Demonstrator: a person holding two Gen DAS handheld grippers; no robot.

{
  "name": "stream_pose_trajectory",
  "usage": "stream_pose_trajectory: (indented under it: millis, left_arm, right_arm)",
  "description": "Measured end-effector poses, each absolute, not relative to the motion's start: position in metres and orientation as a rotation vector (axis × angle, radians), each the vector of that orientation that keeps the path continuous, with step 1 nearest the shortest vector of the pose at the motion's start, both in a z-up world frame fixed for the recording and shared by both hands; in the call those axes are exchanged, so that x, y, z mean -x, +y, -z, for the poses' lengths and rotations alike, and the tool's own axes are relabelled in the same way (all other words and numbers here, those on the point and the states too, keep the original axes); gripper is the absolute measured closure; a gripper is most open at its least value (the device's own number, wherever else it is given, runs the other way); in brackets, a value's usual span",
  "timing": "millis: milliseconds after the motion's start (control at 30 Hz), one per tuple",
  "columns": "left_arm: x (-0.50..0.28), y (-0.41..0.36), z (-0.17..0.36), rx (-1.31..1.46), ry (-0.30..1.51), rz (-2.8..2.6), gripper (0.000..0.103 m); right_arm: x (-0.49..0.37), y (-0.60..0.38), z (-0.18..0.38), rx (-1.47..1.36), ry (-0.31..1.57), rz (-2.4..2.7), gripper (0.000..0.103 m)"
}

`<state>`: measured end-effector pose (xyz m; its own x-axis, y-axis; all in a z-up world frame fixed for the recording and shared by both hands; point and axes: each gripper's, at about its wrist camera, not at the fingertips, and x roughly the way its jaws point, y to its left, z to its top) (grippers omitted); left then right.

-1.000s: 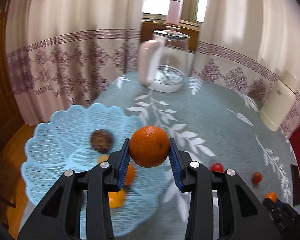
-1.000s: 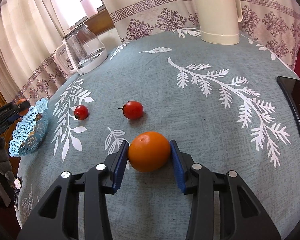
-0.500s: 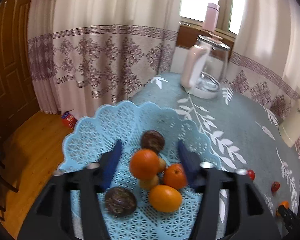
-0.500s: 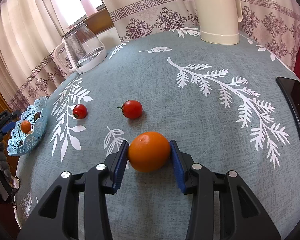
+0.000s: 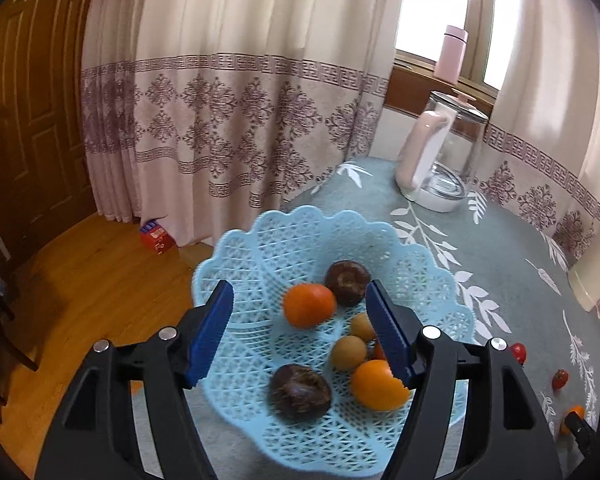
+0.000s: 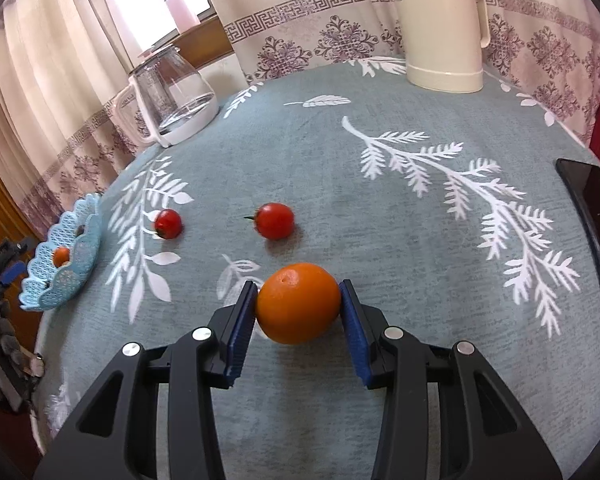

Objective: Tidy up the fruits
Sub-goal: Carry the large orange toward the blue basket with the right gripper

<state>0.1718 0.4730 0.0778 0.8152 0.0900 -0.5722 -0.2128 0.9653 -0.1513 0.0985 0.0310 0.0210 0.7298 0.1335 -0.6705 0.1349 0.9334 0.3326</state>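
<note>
Orange (image 6: 298, 308) clamped on tablecloth (image 6: 380, 208) between right gripper (image 6: 298, 330) pads, left gripper (image 5: 300, 336) spread wide, empty, above blue basket (image 5: 260, 248) of fruit.

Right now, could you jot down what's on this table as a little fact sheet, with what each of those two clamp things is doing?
Basket: light blue lattice basket near the table's edge
In basket: two oranges, two dark brown fruits, two small tan fruits; more may be hidden
Left gripper: fingers wide apart over the basket, holding nothing
Right gripper: fingers closed on an orange at the tablecloth
Loose on cloth: two small tomatoes
Also there: glass kettle, cream jug, black phone
</note>
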Motion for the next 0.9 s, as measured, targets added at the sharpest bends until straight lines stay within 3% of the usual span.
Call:
stream_pose_trajectory:
  millis: [533,900]
  left_arm:
    - [-0.149,0.496,-0.086,0.234,0.548,-0.175,0.028]
    - [-0.139,0.505,-0.097,0.249,0.512,-0.177,0.023]
  right_arm:
    - [-0.106,0.095,-0.051,-0.311,0.73,-0.14,0.061]
    - [-0.13,0.202,-0.091,-0.191,0.684,-0.379,0.061]
